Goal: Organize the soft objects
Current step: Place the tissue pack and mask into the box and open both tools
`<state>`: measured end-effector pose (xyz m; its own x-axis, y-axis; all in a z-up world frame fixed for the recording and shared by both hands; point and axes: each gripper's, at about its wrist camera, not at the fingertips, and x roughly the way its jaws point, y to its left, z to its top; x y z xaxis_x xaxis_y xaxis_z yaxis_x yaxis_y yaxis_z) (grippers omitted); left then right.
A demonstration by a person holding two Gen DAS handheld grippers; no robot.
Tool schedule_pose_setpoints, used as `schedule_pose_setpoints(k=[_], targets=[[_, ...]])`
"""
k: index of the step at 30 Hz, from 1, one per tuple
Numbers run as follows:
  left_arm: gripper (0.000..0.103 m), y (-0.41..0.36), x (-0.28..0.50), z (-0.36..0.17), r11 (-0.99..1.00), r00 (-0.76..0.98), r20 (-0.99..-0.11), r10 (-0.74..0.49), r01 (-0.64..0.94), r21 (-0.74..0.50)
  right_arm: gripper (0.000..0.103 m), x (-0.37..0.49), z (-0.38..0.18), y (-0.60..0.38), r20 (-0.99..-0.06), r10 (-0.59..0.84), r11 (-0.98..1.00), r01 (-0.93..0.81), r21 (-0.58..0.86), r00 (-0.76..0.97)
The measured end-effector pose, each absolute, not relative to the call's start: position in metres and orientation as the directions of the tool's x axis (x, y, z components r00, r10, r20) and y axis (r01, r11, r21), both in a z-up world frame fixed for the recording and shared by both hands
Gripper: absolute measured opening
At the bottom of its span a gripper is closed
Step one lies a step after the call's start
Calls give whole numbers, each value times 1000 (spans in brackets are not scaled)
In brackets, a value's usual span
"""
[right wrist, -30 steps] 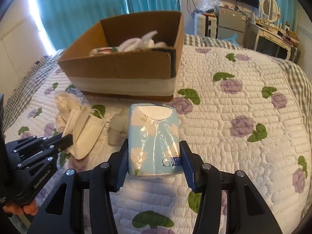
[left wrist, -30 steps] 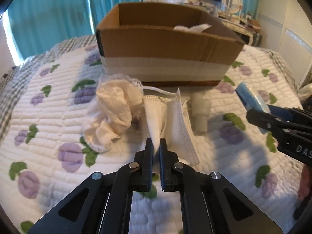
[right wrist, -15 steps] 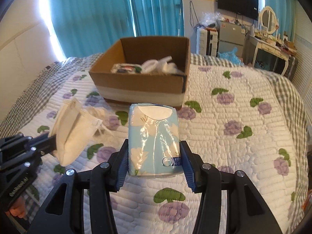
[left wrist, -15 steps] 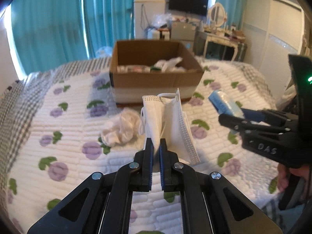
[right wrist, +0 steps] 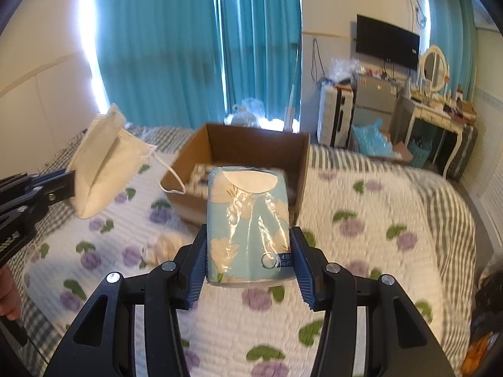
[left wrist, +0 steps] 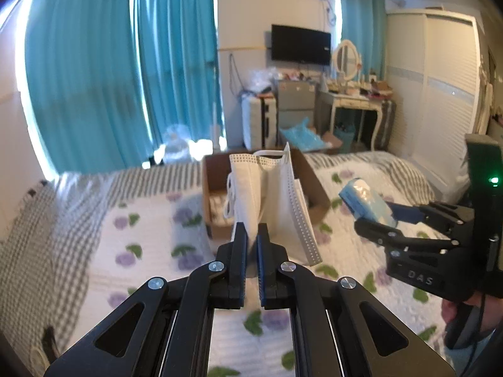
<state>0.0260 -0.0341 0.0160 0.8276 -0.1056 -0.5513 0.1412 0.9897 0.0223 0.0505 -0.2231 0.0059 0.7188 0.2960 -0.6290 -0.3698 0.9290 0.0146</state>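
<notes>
White face mask (left wrist: pixel 270 201), folded, pinched at its lower edge between the nearly closed jaws of the left gripper (left wrist: pixel 251 238) and held up in the air above the bed (left wrist: pixel 141 238); ear loops dangling on its left side. Seen from the right wrist view as well, off to the left, one loop hanging toward the cardboard box (right wrist: pixel 248 144). Pale blue tissue pack (right wrist: pixel 248 226) with a floral print clamped across its width between the blue-padded jaws of the right gripper (right wrist: pixel 248 264), raised over the quilt and pointing at the box. Open-topped box resting on the bed beyond both grippers, holding some pale items too blurred to identify. Crumpled cream cloth (right wrist: pixel 160 245) lying on the quilt just left of the tissue pack, below it. Teal curtains (left wrist: pixel 119 72) behind the bed; wall-mounted television (left wrist: pixel 301 44) and a white dressing table (left wrist: pixel 355 100) farther back.
</notes>
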Motion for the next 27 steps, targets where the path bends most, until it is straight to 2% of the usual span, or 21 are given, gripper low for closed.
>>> schedule_pose_setpoints(k=[11, 27], targets=[[5, -37, 106, 34, 990, 852, -518, -73, 124, 65, 49, 131, 42, -205, -572, 298, 922, -385, -34, 764], [7, -46, 222, -36, 988, 794, -607, -29, 115, 103, 49, 226, -16, -183, -629, 285, 920, -390, -32, 723]])
